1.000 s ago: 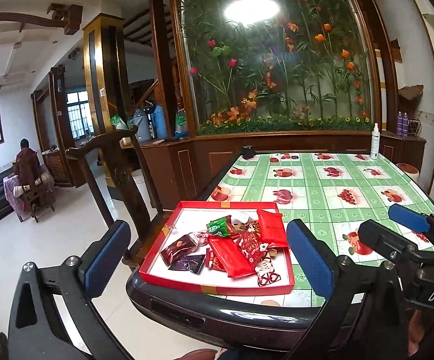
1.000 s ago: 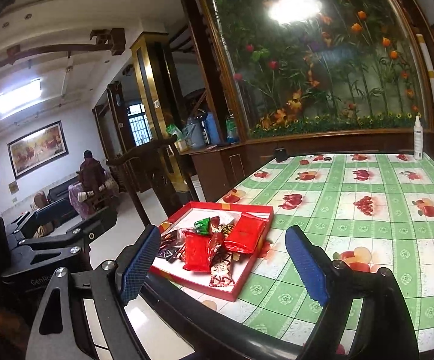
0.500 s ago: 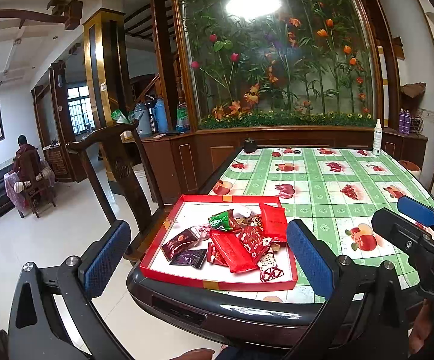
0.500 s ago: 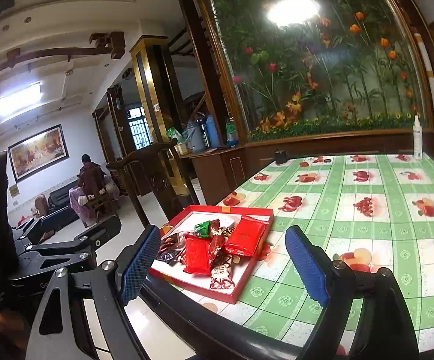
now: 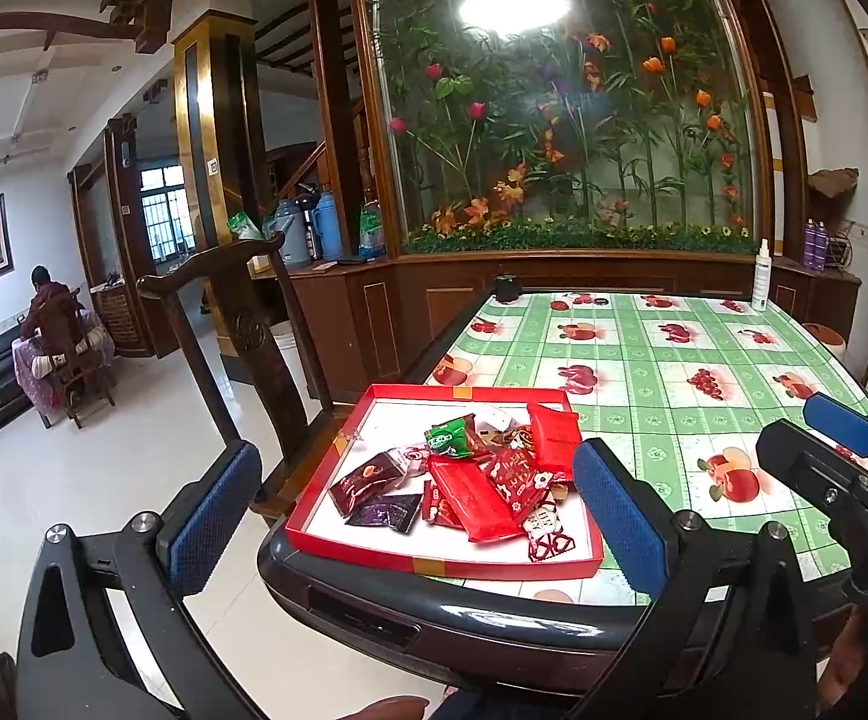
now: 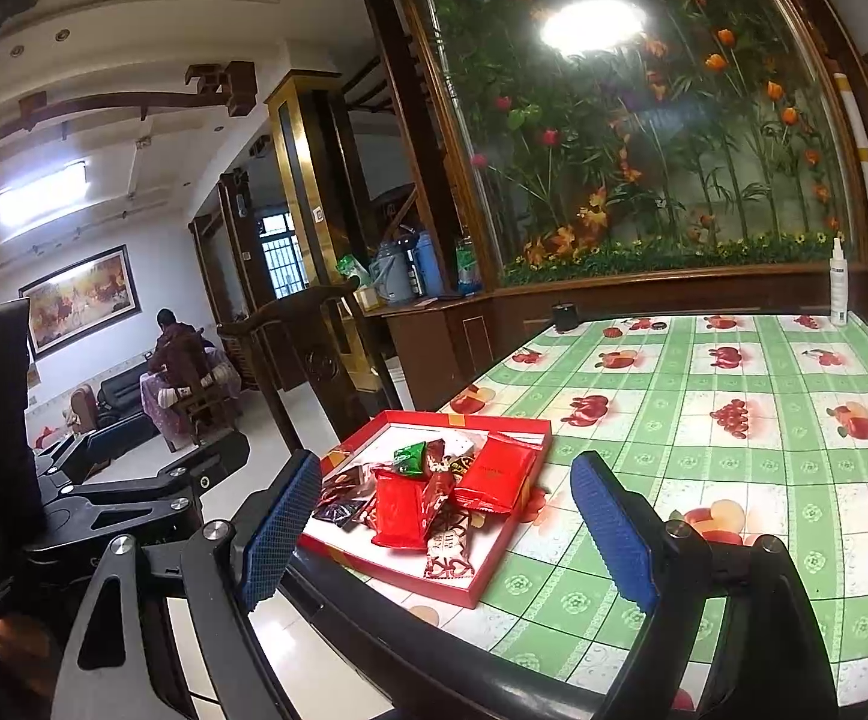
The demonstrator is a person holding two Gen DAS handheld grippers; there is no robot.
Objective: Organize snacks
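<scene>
Both my grippers hover wide open over the near edge of the bench, holding nothing.

My left gripper [image 5: 416,516] and right gripper [image 6: 452,516] frame the red tray [image 5: 434,561] at the bench's [image 5: 662,360] near left corner on the green fruit-print cloth. Snack packets lie heaped inside: a large red packet [image 5: 475,499], a green one [image 5: 452,438], two dark brown ones [image 5: 368,480], and a red-and-white candy [image 6: 447,552] nearest me.
</scene>
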